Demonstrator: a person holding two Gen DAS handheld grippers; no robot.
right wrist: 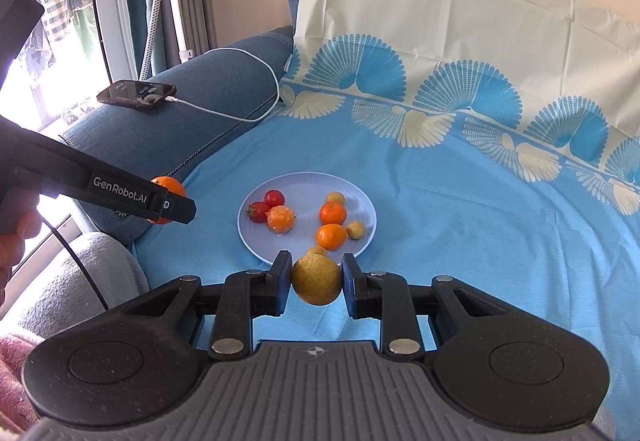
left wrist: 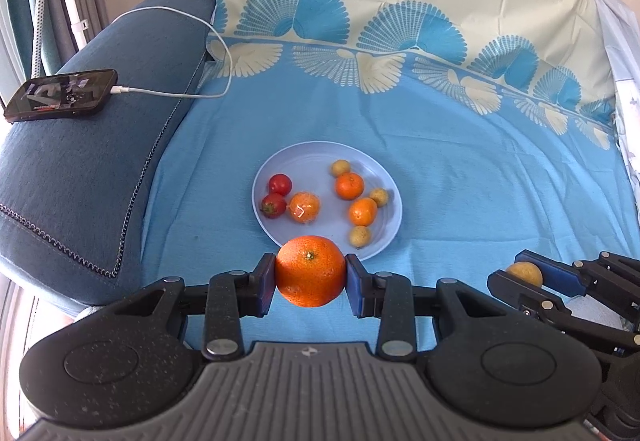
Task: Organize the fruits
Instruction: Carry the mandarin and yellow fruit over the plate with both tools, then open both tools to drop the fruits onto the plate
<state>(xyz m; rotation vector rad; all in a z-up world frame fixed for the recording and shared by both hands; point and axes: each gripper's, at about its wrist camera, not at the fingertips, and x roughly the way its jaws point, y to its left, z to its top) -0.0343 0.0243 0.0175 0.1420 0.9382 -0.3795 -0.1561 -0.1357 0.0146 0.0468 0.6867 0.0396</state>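
My left gripper (left wrist: pixel 311 273) is shut on a large orange (left wrist: pixel 310 270), held just in front of the near rim of a pale blue plate (left wrist: pixel 384 181). My right gripper (right wrist: pixel 316 279) is shut on a small yellow-brown round fruit (right wrist: pixel 316 280), also near the plate (right wrist: pixel 362 201). On the plate lie two red cherry tomatoes (left wrist: pixel 280 184), a wrapped orange fruit (left wrist: pixel 305 207), two small tangerines (left wrist: pixel 349 185) and several small yellow-brown fruits (left wrist: pixel 340 167). In the left wrist view the right gripper (left wrist: pixel 524 273) shows at the right edge. The left gripper (right wrist: pixel 168 205) with its orange (right wrist: pixel 170 185) crosses the right wrist view's left side.
A blue patterned cloth (left wrist: pixel 460 181) covers the seat under the plate. A dark blue sofa arm (left wrist: pixel 88 169) at left carries a phone (left wrist: pixel 60 95) on a white charging cable (left wrist: pixel 216 41). A person's hand (right wrist: pixel 16 237) holds the left gripper.
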